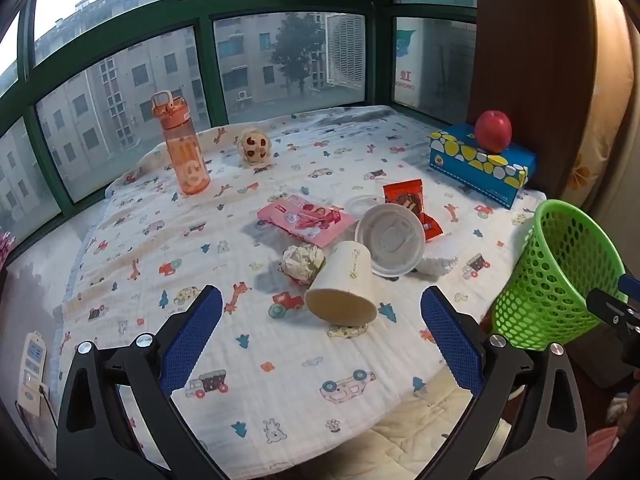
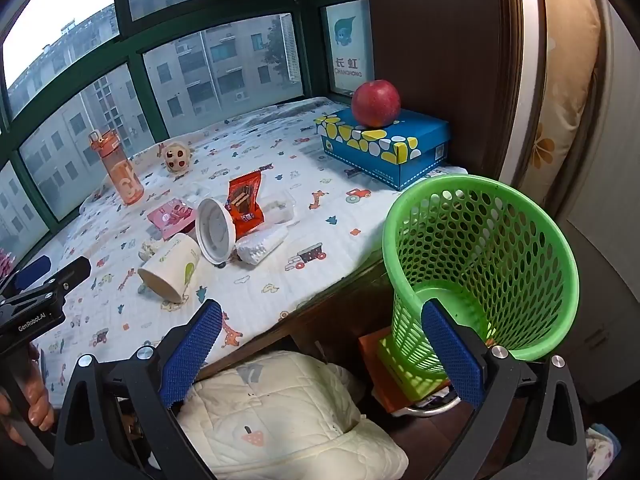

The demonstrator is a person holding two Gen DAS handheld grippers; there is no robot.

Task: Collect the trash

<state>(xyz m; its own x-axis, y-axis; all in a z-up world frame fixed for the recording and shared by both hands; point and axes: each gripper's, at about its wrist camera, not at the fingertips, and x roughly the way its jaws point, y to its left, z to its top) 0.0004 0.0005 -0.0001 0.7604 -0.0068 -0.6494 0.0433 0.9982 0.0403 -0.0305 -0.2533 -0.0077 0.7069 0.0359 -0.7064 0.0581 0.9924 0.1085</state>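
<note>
A tipped paper cup (image 1: 340,288) lies on the printed cloth, its mouth toward me. Behind it are a white lid (image 1: 390,240), a crumpled paper ball (image 1: 302,262), a pink wrapper (image 1: 306,220), a red wrapper (image 1: 412,206) and a white scrap (image 1: 438,266). My left gripper (image 1: 320,296) hovers open just short of the cup, holding nothing. A green mesh basket (image 2: 480,248) stands beyond the table's right edge. My right gripper (image 2: 321,308) is open and empty, with its right finger in front of the basket's wall. The same cup (image 2: 172,268) and lid (image 2: 216,228) lie to its left.
An orange bottle (image 1: 184,148) and a small round spotted thing (image 1: 254,146) stand at the back near the window. An apple (image 1: 493,130) rests on a blue box (image 1: 480,164) at the back right. A quilted cushion (image 2: 280,412) lies below the table edge.
</note>
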